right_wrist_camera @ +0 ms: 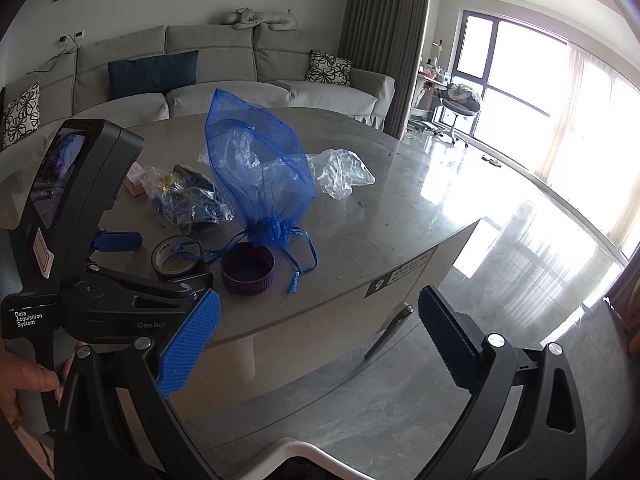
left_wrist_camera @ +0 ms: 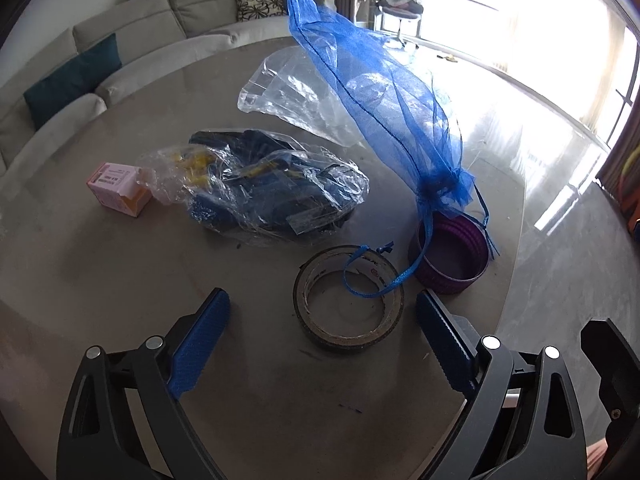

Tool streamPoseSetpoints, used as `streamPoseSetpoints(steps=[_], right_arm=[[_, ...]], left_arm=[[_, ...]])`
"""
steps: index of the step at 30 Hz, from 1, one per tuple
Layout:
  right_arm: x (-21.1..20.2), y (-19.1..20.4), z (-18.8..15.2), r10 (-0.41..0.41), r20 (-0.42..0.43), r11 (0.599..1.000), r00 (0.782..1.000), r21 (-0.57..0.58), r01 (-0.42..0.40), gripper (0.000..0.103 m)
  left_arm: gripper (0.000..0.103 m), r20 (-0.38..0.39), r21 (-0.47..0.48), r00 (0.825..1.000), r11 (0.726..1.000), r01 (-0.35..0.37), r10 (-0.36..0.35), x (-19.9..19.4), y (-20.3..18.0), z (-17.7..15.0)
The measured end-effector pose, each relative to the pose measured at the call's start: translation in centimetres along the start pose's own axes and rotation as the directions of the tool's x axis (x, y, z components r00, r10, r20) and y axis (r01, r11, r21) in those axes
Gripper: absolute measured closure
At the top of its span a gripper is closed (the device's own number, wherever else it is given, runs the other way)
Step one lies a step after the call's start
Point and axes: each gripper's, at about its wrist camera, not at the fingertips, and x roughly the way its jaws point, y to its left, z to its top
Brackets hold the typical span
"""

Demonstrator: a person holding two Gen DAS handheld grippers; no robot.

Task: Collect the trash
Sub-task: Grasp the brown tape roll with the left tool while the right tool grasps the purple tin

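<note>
Blue mesh, gathered at its neck by a drawstring, forms the pouch (left_wrist_camera: 372, 92) that stands tilted on the grey table (left_wrist_camera: 120, 272) in the left wrist view, its neck touching the rim of a purple lid (left_wrist_camera: 450, 256). One drawstring end loops over a tape roll (left_wrist_camera: 348, 304) just beside the lid. Behind these lie a crinkled plastic bag of dark blue items (left_wrist_camera: 260, 188), a pink box (left_wrist_camera: 118, 188) touching its left end, and an empty clear bag (left_wrist_camera: 288, 92) farther back. The left gripper (left_wrist_camera: 324, 340) hangs over the table with its fingers spread wide, the tape roll between their tips.

From the right wrist view, the right gripper (right_wrist_camera: 320, 336) is off the table's near edge (right_wrist_camera: 320, 304), fingers wide apart, holding nothing. The left gripper's body (right_wrist_camera: 80, 216) shows at left, beside the tape roll (right_wrist_camera: 176, 258), purple lid (right_wrist_camera: 248, 272) and mesh pouch (right_wrist_camera: 256, 168).
</note>
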Motion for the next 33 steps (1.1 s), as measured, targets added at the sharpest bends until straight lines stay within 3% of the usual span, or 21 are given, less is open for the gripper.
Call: streamPoseSetpoints(steps=[3,4,11,23,33], right_arm=[[0.2,0.0,-0.1,-0.001,-0.005,1.000,1.000,-0.001,0.001,0.005],[0.2,0.0,-0.1,-0.002,-0.008,1.000,1.000,-0.001,0.002,0.005],[1.4,0.3,-0.2,0.030,-0.014,0.999,0.999,0.020,-0.029,0.005],[5.8,2.0,-0.1,0.126,-0.049,0.989,0.991,0.078,-0.122,0.005],[7.0,3.9,-0.1,0.097,-0.050,0.995,0.994,0.028,-0.095,0.008]], left_arm=[[0.033,0.023,0.006,1.000,1.000,0.001,-0.001,-0.5,0.0,-0.1],[0.054,0.031,0.017,0.999,1.000,0.006,-0.007,-0.8,-0.3,-0.1],[0.055,0.030,0.001,1.000,1.000,0.000,0.000,-2.3,1.1,-0.7],[0.055,0.139,0.038,0.989,0.998,-0.050,0.044,-8.5,2.6,-1.3],[0.055,0.139,-0.006,0.990,1.000,-0.023,0.023,-9.4,4.6,-1.1]])
